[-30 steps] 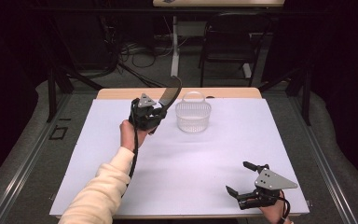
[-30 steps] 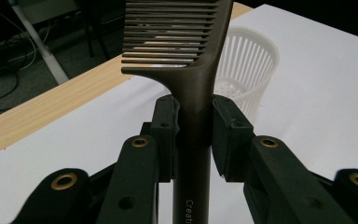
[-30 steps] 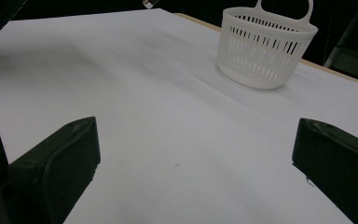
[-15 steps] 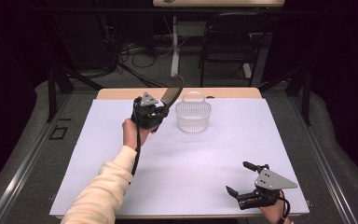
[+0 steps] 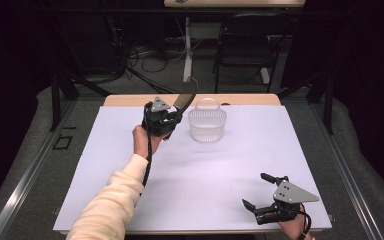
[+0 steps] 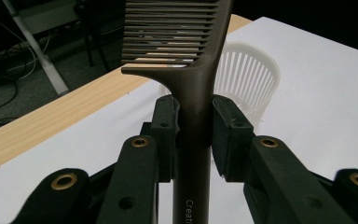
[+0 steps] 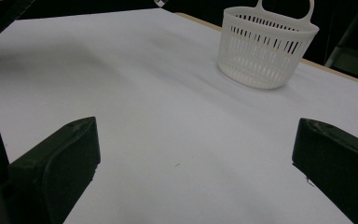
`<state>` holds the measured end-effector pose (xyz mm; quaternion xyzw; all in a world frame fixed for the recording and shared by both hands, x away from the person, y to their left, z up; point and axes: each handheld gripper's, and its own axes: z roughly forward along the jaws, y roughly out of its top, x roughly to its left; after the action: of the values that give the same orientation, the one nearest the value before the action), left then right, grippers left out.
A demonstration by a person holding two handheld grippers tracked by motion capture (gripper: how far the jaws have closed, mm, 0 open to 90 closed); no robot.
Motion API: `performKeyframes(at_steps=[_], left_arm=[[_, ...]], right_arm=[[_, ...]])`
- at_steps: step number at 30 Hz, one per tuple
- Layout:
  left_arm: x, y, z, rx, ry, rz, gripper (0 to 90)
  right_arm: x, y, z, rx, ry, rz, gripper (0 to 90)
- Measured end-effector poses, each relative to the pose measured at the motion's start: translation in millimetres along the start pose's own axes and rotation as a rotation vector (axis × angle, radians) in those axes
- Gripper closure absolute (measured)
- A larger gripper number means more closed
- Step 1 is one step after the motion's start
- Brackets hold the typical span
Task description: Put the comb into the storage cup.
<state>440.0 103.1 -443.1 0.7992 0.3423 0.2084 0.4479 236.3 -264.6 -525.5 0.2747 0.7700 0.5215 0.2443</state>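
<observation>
My left gripper (image 5: 172, 119) is shut on the handle of a dark brown comb (image 5: 186, 100), held above the table just left of the white slotted basket (image 5: 207, 124). In the left gripper view the comb (image 6: 193, 70) stands upright between the two pads (image 6: 165, 126), its teeth at the top, with the basket (image 6: 244, 79) behind it. My right gripper (image 5: 260, 192) rests low at the table's front right, open, with nothing between its jaws. The right gripper view looks across the white sheet toward the basket (image 7: 265, 46).
A white sheet (image 5: 205, 170) covers most of the table; a strip of bare wood (image 5: 130, 101) shows along the far edge. Beyond the table are a dark chair (image 5: 245, 45), a table leg and cables on the floor.
The left gripper with the comb has shifted slightly toward the basket. The right gripper has not moved.
</observation>
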Motion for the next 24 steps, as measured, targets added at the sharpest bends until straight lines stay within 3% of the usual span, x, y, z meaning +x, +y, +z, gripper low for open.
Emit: performKeyframes(at_steps=[24], left_arm=[[0.3,9.9,4.4,-0.029,0.0,0.001,72.3]], right_arm=[[0.0,-0.1,0.0,0.001,0.001,0.004,0.2]])
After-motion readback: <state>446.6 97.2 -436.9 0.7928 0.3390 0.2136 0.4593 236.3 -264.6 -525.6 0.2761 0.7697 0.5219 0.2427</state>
